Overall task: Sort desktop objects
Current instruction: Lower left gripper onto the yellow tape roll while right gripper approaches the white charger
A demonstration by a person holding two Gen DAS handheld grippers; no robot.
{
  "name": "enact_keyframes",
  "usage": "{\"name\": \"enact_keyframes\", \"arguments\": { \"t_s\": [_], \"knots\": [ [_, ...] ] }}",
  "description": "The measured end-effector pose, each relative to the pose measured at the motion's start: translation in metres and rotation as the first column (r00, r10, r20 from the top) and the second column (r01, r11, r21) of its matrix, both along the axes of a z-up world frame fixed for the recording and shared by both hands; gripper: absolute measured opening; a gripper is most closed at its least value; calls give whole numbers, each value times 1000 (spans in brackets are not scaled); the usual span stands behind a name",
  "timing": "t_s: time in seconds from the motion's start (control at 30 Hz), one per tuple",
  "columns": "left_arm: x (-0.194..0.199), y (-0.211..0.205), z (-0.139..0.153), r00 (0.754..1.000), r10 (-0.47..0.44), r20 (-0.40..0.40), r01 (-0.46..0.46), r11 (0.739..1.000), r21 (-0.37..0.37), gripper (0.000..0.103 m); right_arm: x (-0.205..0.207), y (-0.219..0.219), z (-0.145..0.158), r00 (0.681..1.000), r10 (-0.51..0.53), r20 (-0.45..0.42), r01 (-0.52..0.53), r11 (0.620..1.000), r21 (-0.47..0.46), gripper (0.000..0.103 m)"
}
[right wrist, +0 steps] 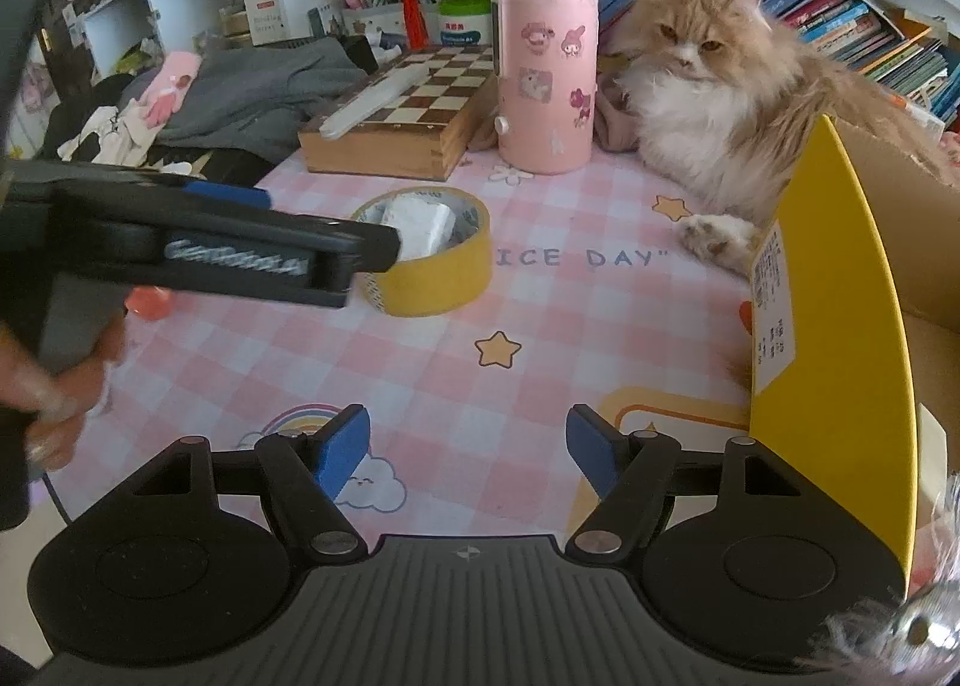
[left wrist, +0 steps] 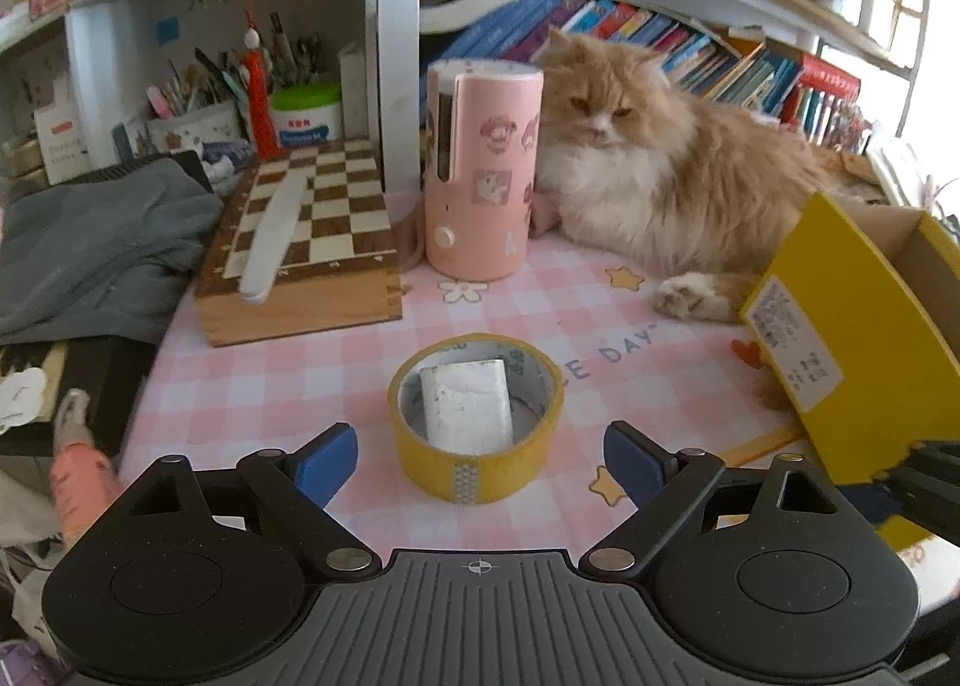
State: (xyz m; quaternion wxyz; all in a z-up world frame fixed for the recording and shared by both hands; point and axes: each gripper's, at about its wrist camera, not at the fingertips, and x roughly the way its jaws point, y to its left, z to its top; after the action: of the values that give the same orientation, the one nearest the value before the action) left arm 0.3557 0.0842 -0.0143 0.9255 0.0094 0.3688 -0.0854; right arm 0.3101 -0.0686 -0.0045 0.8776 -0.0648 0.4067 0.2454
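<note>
A yellow roll of tape (left wrist: 477,470) lies flat on the pink checked mat, with a white block (left wrist: 467,407) resting inside its ring. My left gripper (left wrist: 480,461) is open, its blue pads standing on either side of the roll without touching it. From the right wrist view the same tape roll (right wrist: 429,272) and white block (right wrist: 420,227) sit further off, partly hidden by the left gripper's black body (right wrist: 198,254), which a hand holds. My right gripper (right wrist: 468,455) is open over bare mat with nothing between its pads.
A yellow cardboard box (left wrist: 852,338) stands open at the right. A pink cylinder (left wrist: 480,170), a wooden chessboard box (left wrist: 300,260) and a fluffy ginger cat (left wrist: 678,188) lie behind the tape. Grey cloth (left wrist: 90,242) is heaped at the left. Bookshelves fill the back.
</note>
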Motion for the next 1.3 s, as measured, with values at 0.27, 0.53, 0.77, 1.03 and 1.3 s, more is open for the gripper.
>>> {"name": "enact_keyframes", "arguments": {
  "t_s": [0.27, 0.53, 0.77, 1.03, 1.3],
  "knots": [
    [33, -9, -24, 998, 10, -56, -10, 1000, 11, 92, 10, -4, -5, 1000, 8, -26, -8, 1000, -7, 71],
    [48, -14, -39, 998, 39, -58, -37, 999, 31, 91, 17, -3, -8, 999, 28, -36, -28, 999, -17, 71],
    [52, -15, -44, 998, 46, -35, -45, 998, 39, 91, 22, -3, -12, 998, 28, -49, -29, 999, -17, 71],
    [58, -18, -45, 998, 48, -47, -46, 998, 49, 92, 22, 4, -14, 997, 48, -53, -49, 998, -25, 71],
    [63, -19, -50, 998, 37, -45, -34, 998, 60, 92, 20, 6, -15, 997, 41, -60, -43, 999, -28, 71]
  ]
}}
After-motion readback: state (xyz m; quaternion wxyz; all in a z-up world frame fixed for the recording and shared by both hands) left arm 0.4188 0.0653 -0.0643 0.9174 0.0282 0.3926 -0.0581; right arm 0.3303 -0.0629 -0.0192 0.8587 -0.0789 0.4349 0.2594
